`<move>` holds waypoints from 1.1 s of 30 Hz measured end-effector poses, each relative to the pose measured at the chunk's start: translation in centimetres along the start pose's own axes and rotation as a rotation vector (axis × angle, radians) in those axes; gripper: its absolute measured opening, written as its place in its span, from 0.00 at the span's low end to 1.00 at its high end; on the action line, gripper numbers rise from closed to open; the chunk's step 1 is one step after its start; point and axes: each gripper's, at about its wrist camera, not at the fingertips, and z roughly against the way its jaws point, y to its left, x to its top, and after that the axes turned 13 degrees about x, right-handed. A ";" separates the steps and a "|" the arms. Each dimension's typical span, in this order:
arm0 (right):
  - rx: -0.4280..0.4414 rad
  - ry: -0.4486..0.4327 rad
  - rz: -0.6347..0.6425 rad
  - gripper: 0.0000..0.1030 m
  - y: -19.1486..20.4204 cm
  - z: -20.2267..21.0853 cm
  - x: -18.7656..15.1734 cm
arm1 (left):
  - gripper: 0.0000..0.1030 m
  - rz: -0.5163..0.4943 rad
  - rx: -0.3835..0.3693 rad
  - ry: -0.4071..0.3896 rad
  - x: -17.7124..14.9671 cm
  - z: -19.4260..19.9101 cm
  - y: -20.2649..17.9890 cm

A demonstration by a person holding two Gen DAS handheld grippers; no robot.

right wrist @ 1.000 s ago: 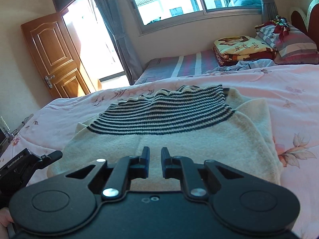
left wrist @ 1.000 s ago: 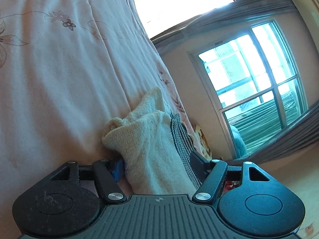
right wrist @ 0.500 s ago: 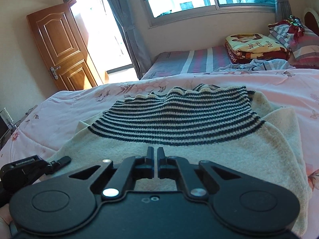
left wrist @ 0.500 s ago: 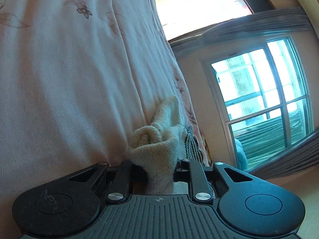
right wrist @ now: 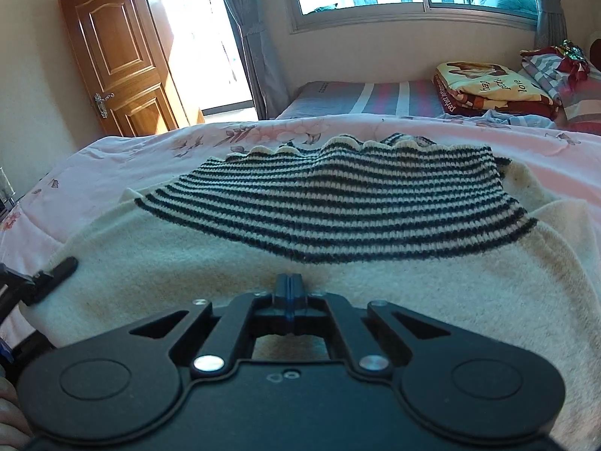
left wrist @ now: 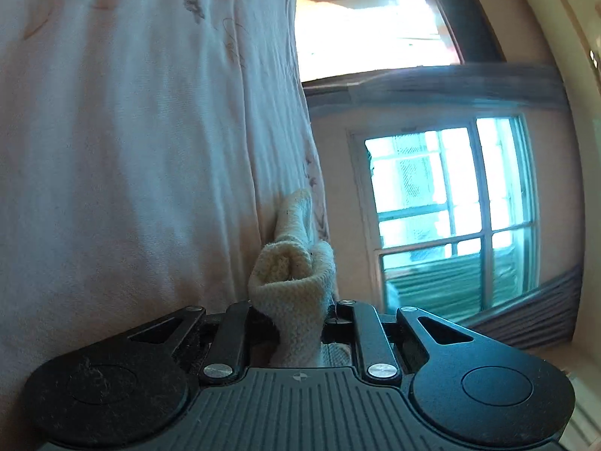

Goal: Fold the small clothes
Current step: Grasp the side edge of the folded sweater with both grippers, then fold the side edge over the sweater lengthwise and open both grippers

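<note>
Cream knit sweater [right wrist: 375, 285] with striped yoke lies flat on the pink bedspread [right wrist: 112, 173]; soft, limp, likely stretchy, so best held at edges. My left fingers [left wrist: 296, 319] clamp a bunched corner; my right fingers [right wrist: 288, 300] are pressed together at the near hem, cloth between them not visible.

Sweater [right wrist: 338, 263] lies on bed [right wrist: 112, 173], door [right wrist: 120, 60] behind.

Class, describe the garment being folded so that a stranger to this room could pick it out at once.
Start at the big bed under the pink floral bedspread. Spread flat on it, nearest the right gripper, lies a cream knitted sweater. Unlike the folded blankets on the far striped bed, it carries a band of thin dark stripes ending in a scalloped edge.
</note>
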 end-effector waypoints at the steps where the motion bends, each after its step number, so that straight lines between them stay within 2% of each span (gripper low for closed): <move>1: 0.001 0.000 -0.001 0.00 0.0 0.0 0.0 | 0.15 -0.008 0.006 0.006 0.1 -0.2 -0.2; 4: 0.009 -0.002 -0.008 0.00 -0.2 0.0 0.1 | 0.15 -0.056 0.037 0.018 0.4 -0.6 -1.3; 6: 0.013 -0.007 -0.017 0.00 -0.2 0.1 0.0 | 0.15 -0.110 0.031 0.018 0.3 -0.4 -2.5; 10: 0.036 -0.020 -0.065 0.00 -0.7 0.3 0.0 | 0.15 -0.258 -0.038 0.049 0.1 0.7 -7.1; 13: 0.069 -0.033 -0.137 0.00 -1.7 0.8 0.0 | 0.15 -0.407 -0.085 0.116 -1.3 0.5 -12.1; 15: 0.081 -0.089 -0.221 0.00 -2.9 2.5 -0.1 | 0.15 -0.504 -0.108 0.180 -3.2 -0.2 -15.0; 17: 0.087 -0.191 -0.323 0.13 -5.0 5.6 -0.5 | 0.15 -0.621 -0.114 0.253 -6.2 -1.3 -17.7; 19: 0.105 -0.278 -0.460 0.19 -8.0 8.8 -1.4 | 0.15 -0.739 -0.092 0.333 -10.1 -2.8 -19.1; 22: 0.108 -0.345 -0.588 0.25 -12.0 12.7 -2.8 | 0.15 -0.834 -0.045 0.508 -15.9 -5.6 -18.6; 23: 0.105 -0.352 -0.623 0.34 -13.0 13.6 -3.2 | 0.16 -0.858 -0.013 0.569 -17.5 -6.4 -17.8; 25: 0.101 -0.353 -0.652 0.43 -14.3 15.1 -3.7 | 0.32 -0.933 -0.050 0.528 -19.1 -5.7 -18.2; 26: 0.105 -0.363 -0.655 0.44 -14.6 16.0 -4.1 | 0.52 -0.932 -0.081 0.542 -19.4 -5.2 -18.4; 27: 0.115 -0.373 -0.659 0.45 -14.7 16.6 -4.3 | 0.66 -0.924 -0.106 0.560 -19.5 -4.7 -18.9; 29: 0.160 -0.391 -0.684 0.46 -14.8 17.2 -4.8 | 0.70 -0.959 -0.129 0.572 -19.4 -3.4 -20.3; 31: 0.197 -0.385 -0.696 0.47 -14.4 17.3 -4.8 | 0.70 -0.994 -0.171 0.525 -18.1 -1.1 -21.0; 33: 0.237 -0.356 -0.689 0.50 -13.7 16.9 -4.6 | 0.70 -0.971 -0.183 0.450 -15.3 0.4 -21.3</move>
